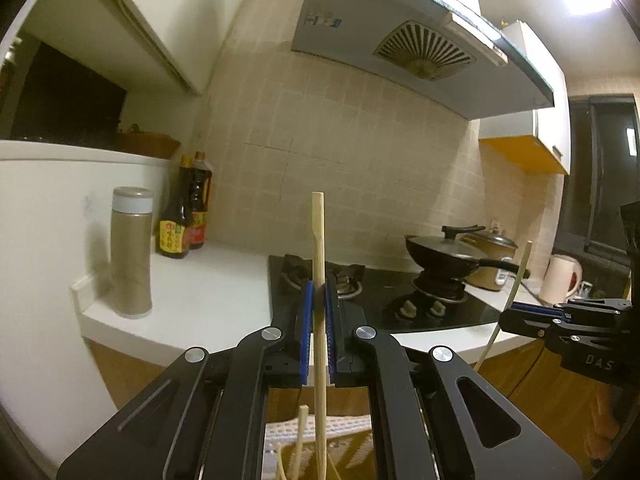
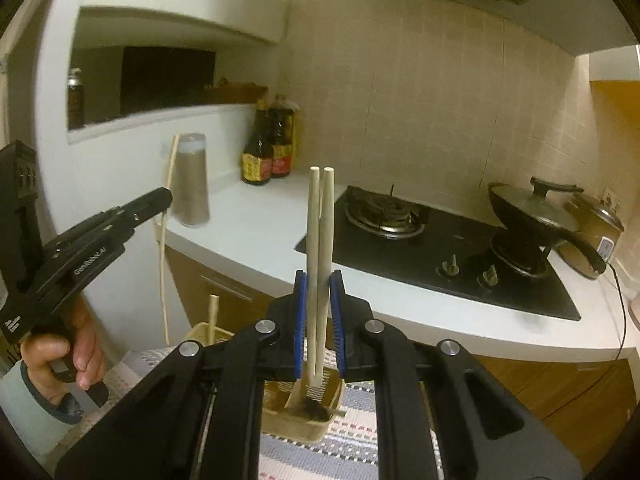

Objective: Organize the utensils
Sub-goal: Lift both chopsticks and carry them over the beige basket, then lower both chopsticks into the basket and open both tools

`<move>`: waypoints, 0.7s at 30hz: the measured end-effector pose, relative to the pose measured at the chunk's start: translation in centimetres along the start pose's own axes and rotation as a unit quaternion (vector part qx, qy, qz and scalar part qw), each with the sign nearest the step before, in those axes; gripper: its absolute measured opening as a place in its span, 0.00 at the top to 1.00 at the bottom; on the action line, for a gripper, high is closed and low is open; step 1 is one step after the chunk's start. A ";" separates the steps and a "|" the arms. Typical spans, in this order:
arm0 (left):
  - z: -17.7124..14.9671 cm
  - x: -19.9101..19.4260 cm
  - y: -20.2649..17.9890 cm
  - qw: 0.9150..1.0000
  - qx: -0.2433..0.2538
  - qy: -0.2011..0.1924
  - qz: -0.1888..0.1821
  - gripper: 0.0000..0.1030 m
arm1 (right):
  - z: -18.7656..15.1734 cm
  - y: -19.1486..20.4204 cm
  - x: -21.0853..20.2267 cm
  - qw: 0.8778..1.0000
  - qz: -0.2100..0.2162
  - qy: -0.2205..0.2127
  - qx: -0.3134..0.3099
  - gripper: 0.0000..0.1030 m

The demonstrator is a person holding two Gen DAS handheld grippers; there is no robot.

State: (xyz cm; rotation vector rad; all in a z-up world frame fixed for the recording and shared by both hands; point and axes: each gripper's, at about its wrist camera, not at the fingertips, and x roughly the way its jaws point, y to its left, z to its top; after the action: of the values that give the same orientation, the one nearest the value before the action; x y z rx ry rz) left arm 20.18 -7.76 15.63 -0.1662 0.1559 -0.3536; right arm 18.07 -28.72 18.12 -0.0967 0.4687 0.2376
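One chopstick (image 1: pixel 319 264) stands upright, pinched in our left tongs (image 1: pixel 319 286). Two chopsticks (image 2: pixel 320 248) stand upright, clamped in our right tongs (image 2: pixel 319 284).

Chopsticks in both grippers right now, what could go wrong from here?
The right gripper pinches two chopsticks side by side; one could slip or twist loose. The left gripper holds a single chopstick near mid-length, so its lower end may miss the holder below.
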 end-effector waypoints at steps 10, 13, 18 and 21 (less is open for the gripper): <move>-3.6 2.9 0.0 0.999 0.037 -0.014 0.020 0.96 | -2.9 -1.2 4.8 0.999 0.015 0.026 0.014 0.90; -4.8 3.6 0.7 0.999 0.025 -0.010 0.026 0.96 | -3.8 -0.9 5.5 0.999 0.013 0.030 0.006 0.90; -6.5 4.0 1.9 1.000 0.003 0.002 0.018 0.96 | -4.7 -1.1 6.4 0.999 0.018 0.043 0.012 0.90; -6.9 3.7 2.0 1.000 0.003 0.007 0.014 0.96 | -5.3 -1.7 6.8 0.997 0.033 0.058 0.029 0.90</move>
State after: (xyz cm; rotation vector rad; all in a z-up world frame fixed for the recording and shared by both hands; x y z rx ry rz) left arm 23.01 -8.11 8.04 -0.1555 0.1698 -0.3281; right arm 22.05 -29.71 10.41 -0.0388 0.5955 0.2844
